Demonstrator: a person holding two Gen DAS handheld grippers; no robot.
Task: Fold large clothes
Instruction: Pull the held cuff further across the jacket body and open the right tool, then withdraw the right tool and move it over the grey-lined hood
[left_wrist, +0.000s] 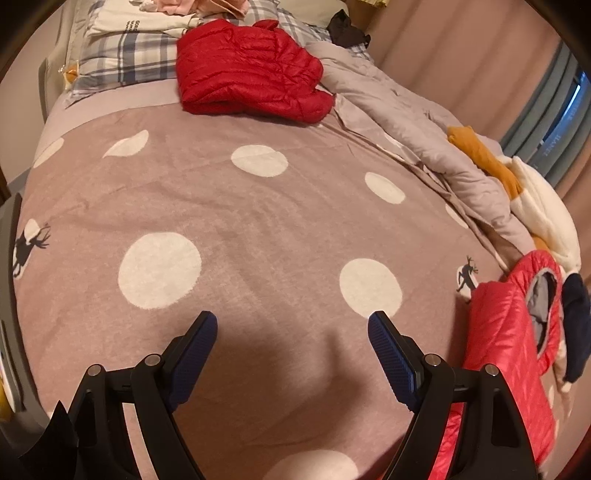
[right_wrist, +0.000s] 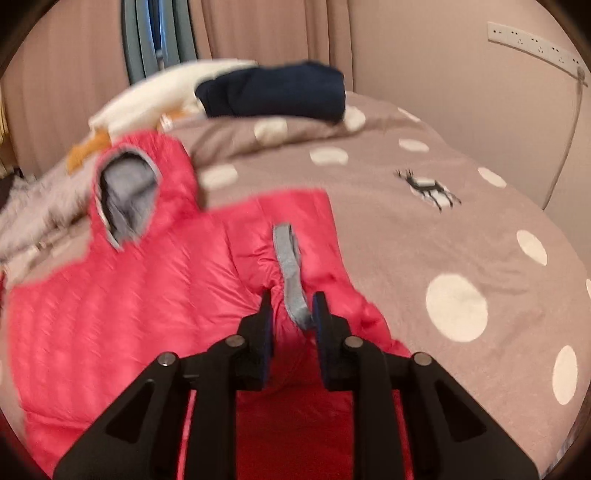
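Observation:
A pink-red puffer jacket (right_wrist: 110, 295) lies spread on the dotted bedspread (right_wrist: 406, 229), its grey-lined hood (right_wrist: 125, 192) toward the far left. My right gripper (right_wrist: 292, 299) is shut on the jacket's sleeve, with the grey-trimmed cuff (right_wrist: 288, 251) sticking out between the fingers. In the left wrist view the same jacket (left_wrist: 506, 332) lies at the right edge. My left gripper (left_wrist: 293, 321) hovers open over the bare bedspread (left_wrist: 258, 221) with nothing between its fingers. A darker red puffer jacket (left_wrist: 247, 70) sits folded near the pillows.
A folded navy garment (right_wrist: 273, 92) and a white one (right_wrist: 166, 92) rest at the bed's far side by the curtain. A rumpled grey quilt (left_wrist: 406, 122) runs along the right. Plaid pillows (left_wrist: 122, 55) with piled clothes sit at the head. A power strip (right_wrist: 535, 40) hangs on the wall.

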